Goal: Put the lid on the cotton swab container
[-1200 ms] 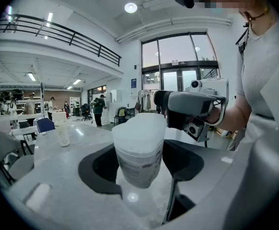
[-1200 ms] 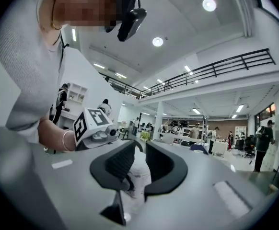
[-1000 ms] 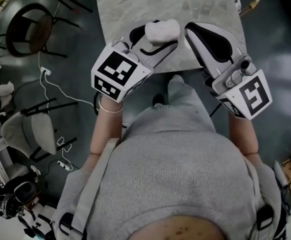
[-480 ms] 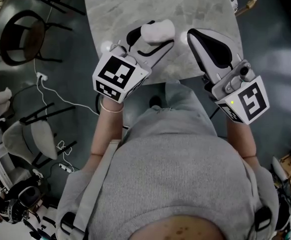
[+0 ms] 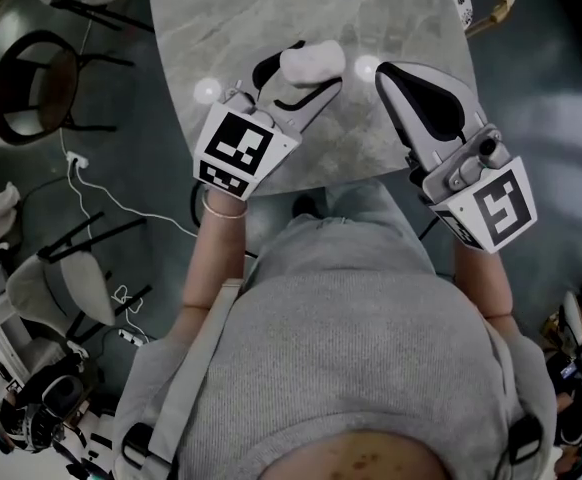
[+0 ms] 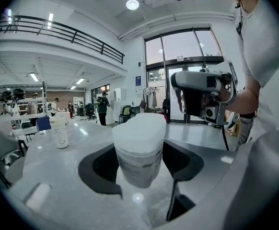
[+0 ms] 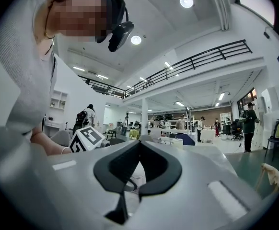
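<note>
The cotton swab container (image 5: pixel 311 64) is a pale, rounded tub with a frosted white lid (image 6: pixel 139 127) sitting on top of it. My left gripper (image 5: pixel 303 68) is shut on the container's sides and holds it upright just over the grey marble table (image 5: pixel 231 18). In the left gripper view the container (image 6: pixel 138 157) fills the gap between the dark jaws of my left gripper (image 6: pixel 140 176). My right gripper (image 5: pixel 383 72) hangs to the right of the container, a short way apart from it. It is shut, with nothing between the tips of my right gripper (image 7: pixel 138 146).
A white patterned bottle (image 6: pixel 59 131) stands on the table further left. The table's near edge (image 5: pixel 301 180) runs just in front of the person's body. A round chair (image 5: pixel 31 76) and a white cable (image 5: pixel 101 183) are on the floor to the left.
Both grippers now sit further over the table than a second ago. The container has stayed in the left gripper. The right gripper stays beside it.
</note>
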Demonstrator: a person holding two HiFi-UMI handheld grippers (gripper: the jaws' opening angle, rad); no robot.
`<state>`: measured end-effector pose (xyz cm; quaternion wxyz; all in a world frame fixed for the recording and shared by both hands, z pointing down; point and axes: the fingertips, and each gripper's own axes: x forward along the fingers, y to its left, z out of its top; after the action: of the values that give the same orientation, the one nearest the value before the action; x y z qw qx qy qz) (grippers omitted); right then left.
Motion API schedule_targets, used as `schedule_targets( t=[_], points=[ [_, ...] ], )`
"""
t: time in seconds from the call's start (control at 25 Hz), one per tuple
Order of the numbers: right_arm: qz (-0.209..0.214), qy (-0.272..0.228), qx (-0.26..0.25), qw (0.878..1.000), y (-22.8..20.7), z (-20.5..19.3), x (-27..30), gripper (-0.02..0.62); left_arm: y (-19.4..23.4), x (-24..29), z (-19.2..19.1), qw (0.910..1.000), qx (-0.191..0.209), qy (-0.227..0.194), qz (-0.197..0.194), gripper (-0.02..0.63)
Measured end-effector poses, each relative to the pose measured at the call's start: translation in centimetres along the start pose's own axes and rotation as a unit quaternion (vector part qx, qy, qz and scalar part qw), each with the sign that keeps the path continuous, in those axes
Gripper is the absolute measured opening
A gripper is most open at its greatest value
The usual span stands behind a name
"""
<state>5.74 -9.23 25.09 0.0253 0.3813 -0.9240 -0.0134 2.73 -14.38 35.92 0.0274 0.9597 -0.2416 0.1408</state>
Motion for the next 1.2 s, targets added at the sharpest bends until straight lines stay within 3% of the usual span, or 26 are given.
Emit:
schedule_targets(
  t=[0.84, 1.2],
  points=[
    [0.016, 0.019, 0.019, 1.000, -4.3, -1.9, 1.1, 0.003, 3.4, 4.5, -4.6, 0.9992, -0.027, 0.011, 0.026, 0.273],
    [0.019, 0.031, 0.013, 0.999, -4.7, -2.2, 0.7, 0.003, 2.9, 6.1, -6.9, 0.9991, -0.031, 0.026, 0.016, 0.273]
  ],
)
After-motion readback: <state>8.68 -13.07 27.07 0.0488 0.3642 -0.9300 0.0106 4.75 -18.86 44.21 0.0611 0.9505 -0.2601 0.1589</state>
